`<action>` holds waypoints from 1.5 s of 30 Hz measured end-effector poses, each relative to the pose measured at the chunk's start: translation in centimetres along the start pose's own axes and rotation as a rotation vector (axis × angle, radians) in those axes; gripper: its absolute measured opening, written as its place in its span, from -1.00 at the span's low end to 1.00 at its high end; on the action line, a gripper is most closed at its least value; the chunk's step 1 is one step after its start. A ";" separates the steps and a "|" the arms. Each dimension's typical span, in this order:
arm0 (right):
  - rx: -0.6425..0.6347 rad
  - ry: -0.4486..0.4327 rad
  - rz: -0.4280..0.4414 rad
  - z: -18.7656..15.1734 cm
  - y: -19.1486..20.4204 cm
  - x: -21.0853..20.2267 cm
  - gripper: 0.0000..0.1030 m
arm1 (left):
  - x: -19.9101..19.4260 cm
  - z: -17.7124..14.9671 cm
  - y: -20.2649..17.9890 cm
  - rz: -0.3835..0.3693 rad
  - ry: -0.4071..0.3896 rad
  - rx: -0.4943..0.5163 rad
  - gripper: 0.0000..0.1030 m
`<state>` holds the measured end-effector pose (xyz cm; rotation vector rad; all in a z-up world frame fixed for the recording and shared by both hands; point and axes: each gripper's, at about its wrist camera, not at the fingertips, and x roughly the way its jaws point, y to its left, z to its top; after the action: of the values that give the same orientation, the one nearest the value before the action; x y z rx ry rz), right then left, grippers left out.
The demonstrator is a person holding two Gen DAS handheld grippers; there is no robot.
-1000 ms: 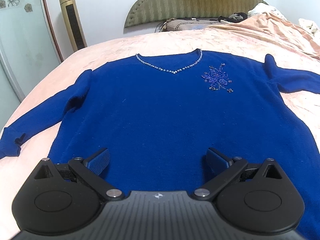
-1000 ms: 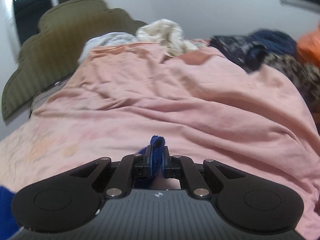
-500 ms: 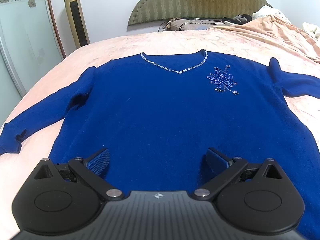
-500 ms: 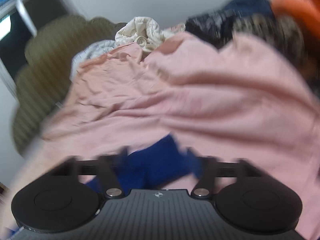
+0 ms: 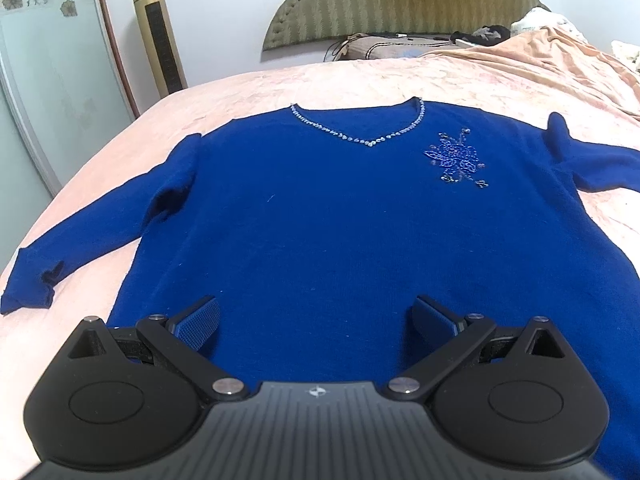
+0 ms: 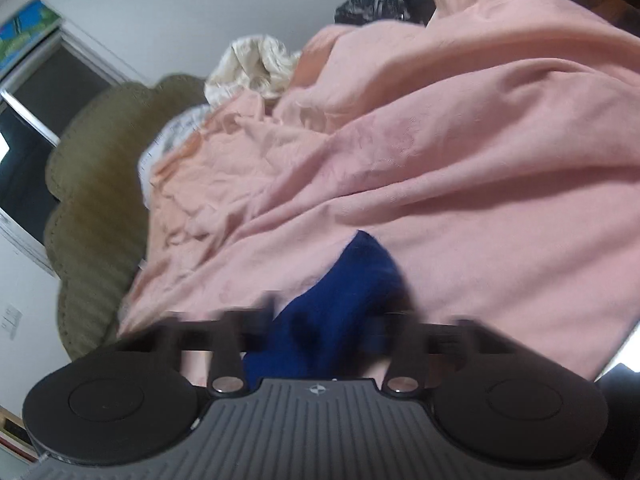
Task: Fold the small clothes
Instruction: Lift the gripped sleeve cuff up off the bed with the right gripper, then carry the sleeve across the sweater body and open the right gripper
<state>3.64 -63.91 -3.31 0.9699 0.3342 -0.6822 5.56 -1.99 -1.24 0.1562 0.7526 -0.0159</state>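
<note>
Covering the bed point(image 5: 360, 80) is a pink sheet, and the blue sweater point(image 5: 340, 220) lies flat on it, front side up, neckline toward the green headboard point(image 5: 400, 0). Relative to the sweater: the headboard stands beyond its neckline, a gold tower fan point(image 5: 158, 32) stands beyond its left shoulder beside the bed, and a bunched pink blanket point(image 6: 440, 160) lies beyond its right sleeve. Both sleeves are spread outward from the body. A beaded flower motif point(image 5: 456, 158) sits on the chest just right of the V-neck trim point(image 5: 360, 136).

Left gripper point(image 5: 316, 316) hovers over the sweater's hem region with jaws spread wide, holding nothing.

Right gripper point(image 6: 324, 320) is motion-blurred; blue sweater fabric point(image 6: 348, 292) lies between its fingers, which appear spread apart, though the blur prevents confirming whether any contact remains.
</note>
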 end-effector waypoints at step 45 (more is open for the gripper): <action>-0.881 0.204 0.358 -29.1 29.4 -8.1 -0.74 | 4.0 0.1 3.4 -0.010 -0.021 -0.125 1.00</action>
<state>18.14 -25.11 4.36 0.2336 0.5604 -0.0634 8.79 1.56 -3.43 0.0335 0.7312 0.0202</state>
